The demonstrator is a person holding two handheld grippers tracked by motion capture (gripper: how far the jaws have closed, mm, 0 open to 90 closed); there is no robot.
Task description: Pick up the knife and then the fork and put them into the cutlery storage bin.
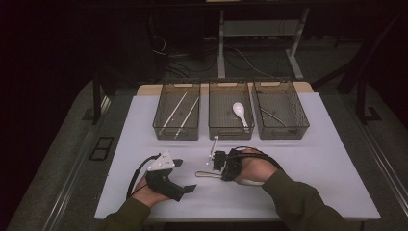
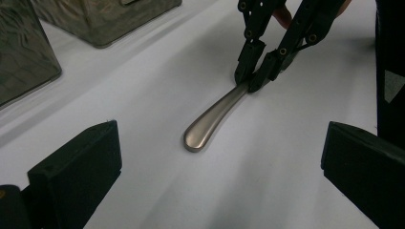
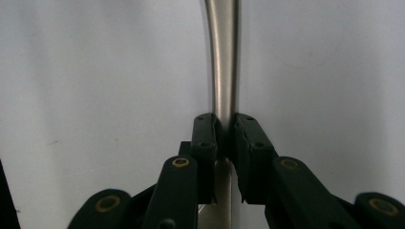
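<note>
A metal utensil (image 1: 204, 173) lies flat on the white table (image 1: 312, 168), its rounded handle (image 2: 210, 119) pointing toward my left gripper. My right gripper (image 1: 216, 166) is low over the table and shut on the utensil's narrow neck. In the right gripper view the two pads (image 3: 205, 138) press on either side of the steel shaft (image 3: 223, 57). In the left gripper view the right gripper (image 2: 248, 83) pinches the far end of the handle. My left gripper (image 1: 185, 175) rests to the left, open, its jaws wide apart with nothing between them (image 2: 217, 191).
Three clear bins stand in a row at the back: the left one (image 1: 175, 136) holds chopsticks, the middle one (image 1: 231, 136) a white spoon (image 1: 240, 111), the right one (image 1: 284, 136) a metal utensil. A thin metal piece (image 1: 213, 147) lies before the middle bin.
</note>
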